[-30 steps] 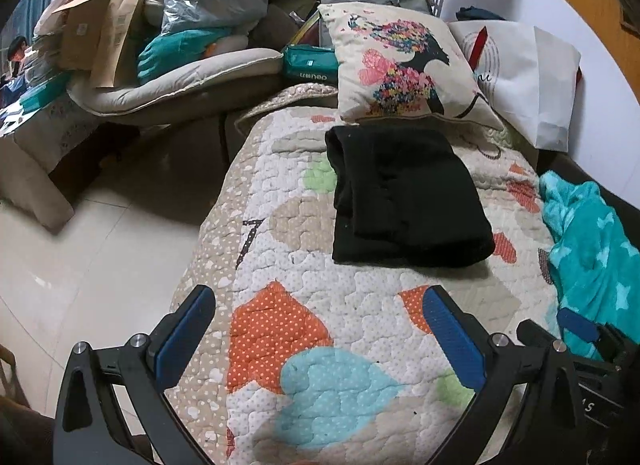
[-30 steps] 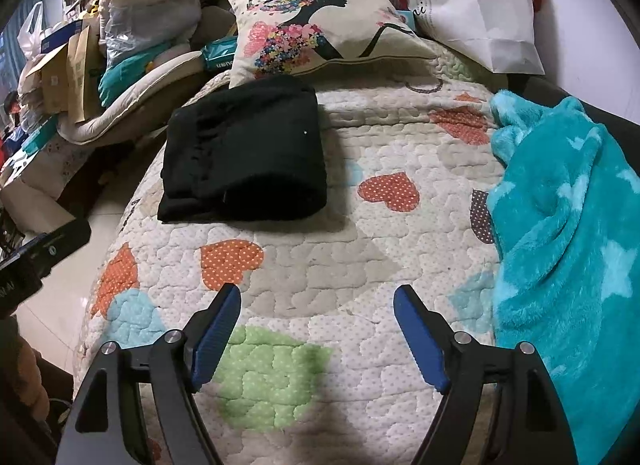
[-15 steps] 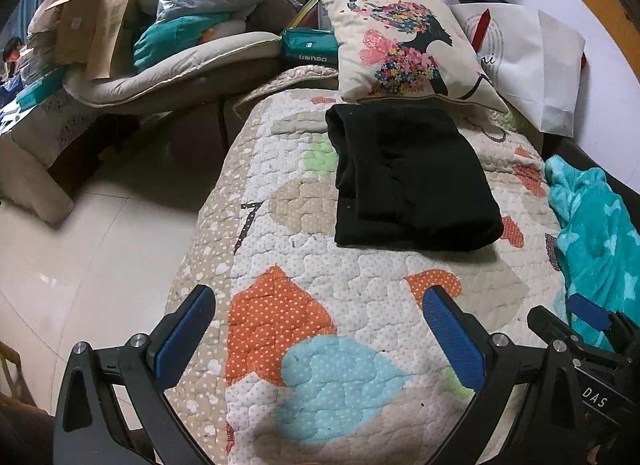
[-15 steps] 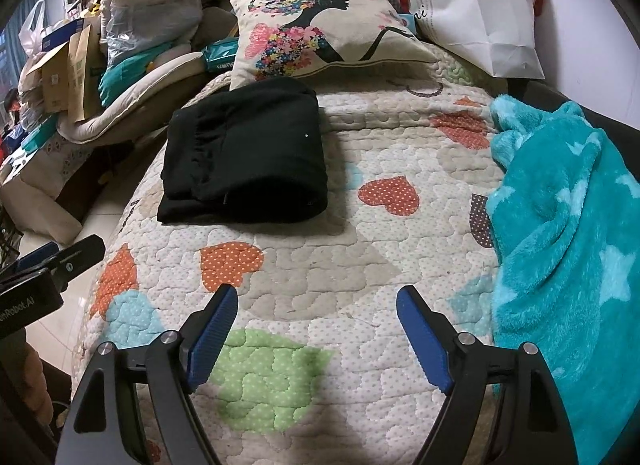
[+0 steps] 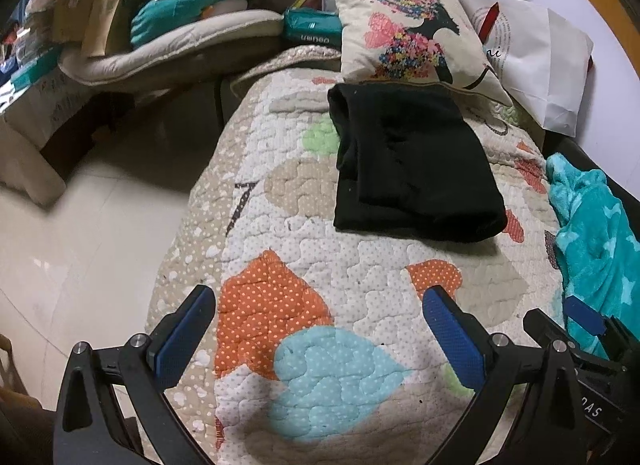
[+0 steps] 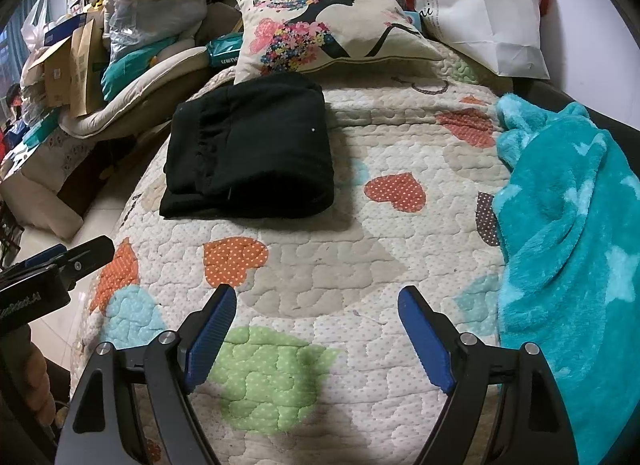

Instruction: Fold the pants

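Lying folded into a thick rectangle, black fabric pants [image 5: 412,161] [image 6: 250,155] — on heart-patterned quilted bedspread [image 5: 320,273] [image 6: 320,265], just before floral-print cushion [image 5: 408,29] [image 6: 324,21]. Fluffy teal star blanket [image 6: 568,225] at bedspread's right side. Left gripper [image 5: 320,329] and right gripper [image 6: 316,329] — jaws spread wide, holding nothing, well short of pants.

Folded pants [image 6: 250,153] lie on a quilt [image 6: 340,265] covering the bed, just in front of a cushion [image 6: 320,21] at its far end. A paper bag [image 6: 480,5] sits right of the cushion, a fleece blanket [image 6: 568,233] along the quilt's right side, and piled boxes [image 6: 64,65] beyond the left edge.
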A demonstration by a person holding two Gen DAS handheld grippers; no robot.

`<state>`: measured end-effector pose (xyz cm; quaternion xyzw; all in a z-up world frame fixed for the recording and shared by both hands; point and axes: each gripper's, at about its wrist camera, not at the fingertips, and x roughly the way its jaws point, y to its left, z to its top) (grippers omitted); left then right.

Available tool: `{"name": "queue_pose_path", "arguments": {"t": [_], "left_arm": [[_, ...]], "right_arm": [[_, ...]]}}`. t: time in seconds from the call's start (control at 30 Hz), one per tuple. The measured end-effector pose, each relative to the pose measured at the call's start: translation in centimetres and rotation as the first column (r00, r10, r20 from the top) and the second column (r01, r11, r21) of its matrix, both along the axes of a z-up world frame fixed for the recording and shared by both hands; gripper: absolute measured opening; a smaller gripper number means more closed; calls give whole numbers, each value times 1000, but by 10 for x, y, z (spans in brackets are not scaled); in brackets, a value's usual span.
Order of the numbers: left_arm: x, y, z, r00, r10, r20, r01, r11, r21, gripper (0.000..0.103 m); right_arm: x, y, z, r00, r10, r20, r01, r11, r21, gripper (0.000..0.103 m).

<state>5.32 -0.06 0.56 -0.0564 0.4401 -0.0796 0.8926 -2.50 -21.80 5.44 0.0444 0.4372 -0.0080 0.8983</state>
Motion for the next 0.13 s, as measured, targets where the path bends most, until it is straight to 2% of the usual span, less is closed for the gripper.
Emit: {"name": "queue_pose_path", "arguments": {"t": [0.13], "left_arm": [[5,1,-8,1000,11,-29,-10,1000,3,103]], "right_arm": [[3,-1,-5,1000,-3,-14,3,1000,5,88]]}}
